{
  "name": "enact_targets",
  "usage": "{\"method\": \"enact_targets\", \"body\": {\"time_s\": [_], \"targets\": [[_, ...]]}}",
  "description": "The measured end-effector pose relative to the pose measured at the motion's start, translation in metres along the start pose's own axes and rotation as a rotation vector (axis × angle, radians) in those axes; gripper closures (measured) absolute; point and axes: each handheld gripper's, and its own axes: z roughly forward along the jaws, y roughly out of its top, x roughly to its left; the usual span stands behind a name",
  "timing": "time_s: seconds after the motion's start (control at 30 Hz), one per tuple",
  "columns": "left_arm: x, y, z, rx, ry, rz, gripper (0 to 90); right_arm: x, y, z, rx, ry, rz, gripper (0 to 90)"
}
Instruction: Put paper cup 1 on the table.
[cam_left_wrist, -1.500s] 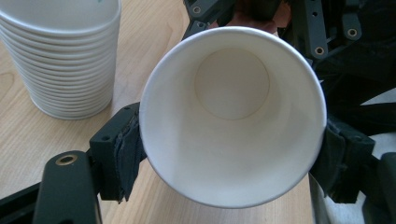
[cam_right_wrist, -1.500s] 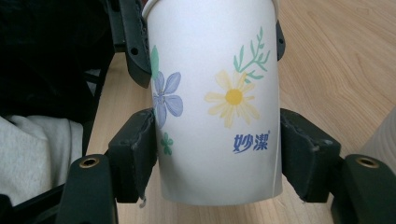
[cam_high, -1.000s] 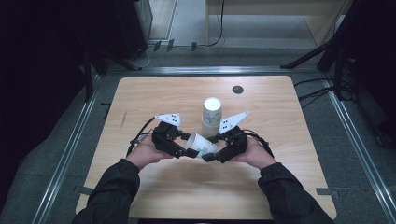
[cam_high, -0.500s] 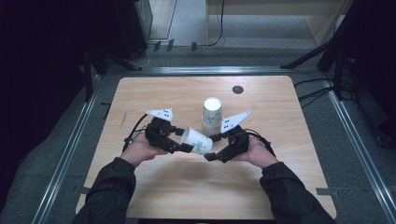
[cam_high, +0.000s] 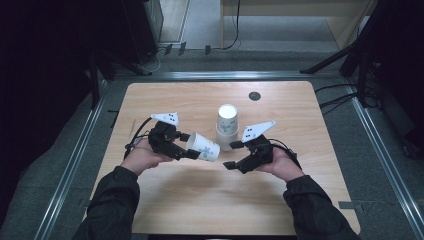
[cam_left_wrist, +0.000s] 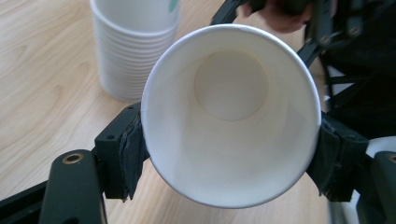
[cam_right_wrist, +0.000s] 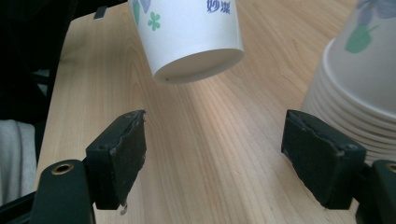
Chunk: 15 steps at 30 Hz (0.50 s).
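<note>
since a second ago the paper cup (cam_high: 204, 147) has drawn left, clear of the right gripper (cam_high: 234, 155), whose jaws have just been opening, nothing between; tabletop (cam_high: 310, 130) carries the cup stack (cam_high: 227, 127); left gripper (cam_high: 187, 146) clamps the cup's rim, cup sideways above the wood

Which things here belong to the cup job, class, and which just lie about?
In the job: single paper cup, clamped at its rim by the left gripper; stack of cups; right gripper, jaws just opened, nothing between them.

Lying about: dark round disc near the table's far edge.
</note>
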Motion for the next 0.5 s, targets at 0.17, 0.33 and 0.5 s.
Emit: {"method": "enact_targets", "body": {"time_s": [0.17, 0.33, 0.5], "targets": [[0.002, -0.001, -0.009, 0.013, 0.048, 0.003, 24.1, -0.001, -0.004, -0.007, -0.023, -0.068, 0.024, 22.5], [0.006, -0.003, -0.017, 0.031, 0.080, -0.019, 24.1, 0.000, -0.010, -0.014, -0.033, -0.122, 0.036, 21.9], [0.015, -0.007, -0.021, 0.063, 0.111, -0.043, 24.1, 0.002, -0.015, -0.020, -0.036, -0.148, 0.004, 20.1]]}}
